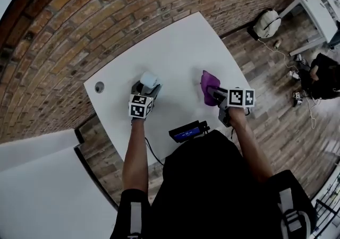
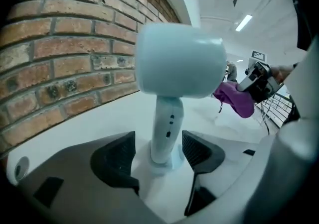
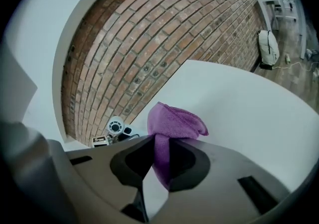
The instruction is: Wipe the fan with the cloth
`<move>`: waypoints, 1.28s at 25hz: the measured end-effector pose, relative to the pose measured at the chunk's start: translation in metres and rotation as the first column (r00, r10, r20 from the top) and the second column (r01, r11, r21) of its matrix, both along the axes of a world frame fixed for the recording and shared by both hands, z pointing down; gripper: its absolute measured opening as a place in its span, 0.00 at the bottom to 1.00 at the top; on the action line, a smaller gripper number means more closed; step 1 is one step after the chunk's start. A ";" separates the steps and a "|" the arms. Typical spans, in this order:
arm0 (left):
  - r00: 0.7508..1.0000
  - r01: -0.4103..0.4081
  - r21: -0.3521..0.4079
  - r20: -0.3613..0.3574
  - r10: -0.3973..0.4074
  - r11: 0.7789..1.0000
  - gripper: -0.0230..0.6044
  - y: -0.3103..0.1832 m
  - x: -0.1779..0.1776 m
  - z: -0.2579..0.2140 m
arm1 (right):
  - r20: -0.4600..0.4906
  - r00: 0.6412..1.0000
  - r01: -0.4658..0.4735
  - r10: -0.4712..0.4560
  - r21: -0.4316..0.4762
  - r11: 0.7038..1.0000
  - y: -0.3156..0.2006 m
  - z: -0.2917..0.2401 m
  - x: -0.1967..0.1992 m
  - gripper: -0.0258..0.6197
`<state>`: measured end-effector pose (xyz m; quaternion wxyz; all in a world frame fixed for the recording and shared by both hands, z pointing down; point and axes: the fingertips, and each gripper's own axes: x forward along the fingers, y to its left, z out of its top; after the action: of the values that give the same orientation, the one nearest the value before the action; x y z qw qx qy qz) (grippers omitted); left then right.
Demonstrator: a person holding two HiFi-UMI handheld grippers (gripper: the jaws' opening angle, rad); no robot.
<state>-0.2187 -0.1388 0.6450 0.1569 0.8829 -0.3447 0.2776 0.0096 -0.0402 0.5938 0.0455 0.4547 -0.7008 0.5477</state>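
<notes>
Left gripper view: the left gripper has its jaws spread wide, flanking the stem of the white fan without pressing it. The fan stands upright on the white table. To its right, the right gripper is clamped on the purple cloth. A brick wall lies beyond.

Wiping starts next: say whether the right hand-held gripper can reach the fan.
Likely yes: only bare table separates the right hand-held gripper and its cloth from the fan, which stands inside the open left hand-held gripper.
</notes>
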 end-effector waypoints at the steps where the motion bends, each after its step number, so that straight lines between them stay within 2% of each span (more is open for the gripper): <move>1: 1.000 -0.010 0.018 -0.013 0.010 1.000 0.51 -0.004 0.003 0.000 | -0.008 1.000 -0.007 0.007 0.005 1.000 0.007 -0.004 0.004 0.13; 3: 0.998 -0.001 0.067 -0.069 0.006 0.998 0.48 -0.011 0.004 -0.012 | -0.023 0.999 -0.028 0.028 0.008 1.000 0.022 -0.010 0.011 0.13; 5: 0.990 0.024 0.091 -0.140 -0.011 0.996 0.32 -0.016 0.006 -0.030 | -0.029 0.998 -0.062 0.063 0.004 0.998 0.039 -0.013 0.019 0.13; 6: 0.981 0.043 0.076 -0.192 -0.028 0.996 0.29 -0.017 0.008 -0.038 | -0.027 0.996 -0.081 0.081 0.002 0.997 0.047 -0.015 0.023 0.13; 7: 0.959 0.069 0.038 -0.277 -0.055 0.997 0.29 -0.016 0.010 -0.049 | -0.023 0.995 -0.097 0.097 0.000 0.995 0.055 -0.017 0.025 0.13; 8: 0.909 0.100 -0.020 -0.405 -0.099 0.995 0.28 -0.015 0.010 -0.064 | -0.018 0.994 -0.107 0.107 0.002 0.994 0.061 -0.019 0.026 0.13; 9: 0.807 0.126 -0.097 -0.568 -0.159 0.987 0.28 -0.015 0.008 -0.084 | -0.013 0.994 -0.109 0.109 0.009 0.994 0.065 -0.022 0.026 0.13; 10: 0.639 0.129 -0.183 -0.736 -0.223 0.975 0.28 -0.015 0.003 -0.109 | -0.010 0.994 -0.104 0.105 0.023 0.994 0.066 -0.027 0.024 0.13; 11: 0.412 0.097 -0.255 -0.870 -0.272 0.962 0.28 -0.015 -0.004 -0.138 | -0.007 0.995 -0.095 0.095 0.045 0.994 0.062 -0.034 0.021 0.13; 12: 0.164 0.041 -0.287 -0.943 -0.290 0.957 0.28 -0.013 -0.013 -0.170 | -0.004 0.997 -0.082 0.083 0.072 0.994 0.057 -0.043 0.016 0.13; 13: -0.056 -0.014 -0.279 -0.959 -0.279 0.960 0.28 -0.008 -0.023 -0.202 | 0.000 0.998 -0.067 0.067 0.104 0.992 0.051 -0.055 0.010 0.13; 14: -0.221 -0.055 -0.249 -0.941 -0.255 0.967 0.28 -0.002 -0.032 -0.230 | 0.004 0.999 -0.048 0.048 0.140 0.989 0.046 -0.070 0.001 0.13; 15: -0.332 -0.083 -0.212 -0.915 -0.227 0.974 0.28 0.006 -0.041 -0.253 | 0.008 1.000 -0.024 0.023 0.180 0.983 0.040 -0.087 -0.010 0.13; 16: -0.400 -0.099 -0.175 -0.894 -0.200 0.980 0.28 0.014 -0.048 -0.272 | 0.012 1.000 0.005 -0.008 0.223 0.975 0.033 -0.105 -0.023 0.13; 17: -0.439 -0.108 -0.141 -0.881 -0.175 0.984 0.28 0.022 -0.055 -0.289 | 0.014 0.999 0.039 -0.045 0.271 0.962 0.026 -0.126 -0.040 0.13; 18: -0.462 -0.112 -0.111 -0.874 -0.151 0.987 0.28 0.028 -0.061 -0.303 | 0.012 0.996 0.077 -0.086 0.326 0.942 0.017 -0.150 -0.058 0.13; 20: -0.496 -0.113 -0.059 -0.862 -0.108 0.992 0.28 0.040 -0.074 -0.327 | 0.005 0.986 0.146 -0.167 0.463 0.874 0.003 -0.208 -0.098 0.13; 21: -0.509 -0.112 -0.038 -0.856 -0.090 0.993 0.28 0.046 -0.080 -0.337 | 0.000 0.979 0.173 -0.206 0.542 0.822 0.000 -0.242 -0.118 0.13; 24: -0.539 -0.110 0.005 -0.841 -0.056 0.994 0.28 0.063 -0.090 -0.357 | -0.043 0.945 0.248 -0.325 0.742 0.623 0.010 -0.343 -0.176 0.13; 25: -0.543 -0.108 0.015 -0.839 -0.046 0.994 0.28 0.068 -0.090 -0.362 | -0.074 0.928 0.284 -0.366 0.777 0.563 0.018 -0.367 -0.194 0.13; 27: -0.540 -0.103 0.032 -0.841 -0.029 0.994 0.28 0.078 -0.091 -0.368 | -0.172 0.889 0.377 -0.423 0.799 0.468 0.032 -0.390 -0.228 0.13; 28: -0.539 -0.101 0.037 -0.842 -0.023 0.994 0.28 0.082 -0.092 -0.371 | -0.226 0.873 0.421 -0.432 0.797 0.434 0.037 -0.392 -0.242 0.13; 29: -0.540 -0.098 0.040 -0.842 -0.019 0.994 0.28 0.086 -0.094 -0.373 | -0.266 0.862 0.450 -0.430 0.793 0.411 0.040 -0.391 -0.251 0.13; 30: -0.543 -0.094 0.044 -0.839 -0.015 0.995 0.28 0.089 -0.096 -0.375 | -0.283 0.859 0.461 -0.427 0.791 0.402 0.042 -0.389 -0.257 0.13; 32: -0.547 -0.089 0.061 -0.837 0.002 0.994 0.28 0.097 -0.101 -0.378 | -0.262 0.862 0.447 -0.434 0.798 0.405 0.046 -0.387 -0.260 0.13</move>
<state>-0.3200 -0.0417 0.2666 0.3857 0.6761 0.0235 -0.6273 -0.2501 0.0061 0.2064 -0.0307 0.2222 -0.9684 0.1091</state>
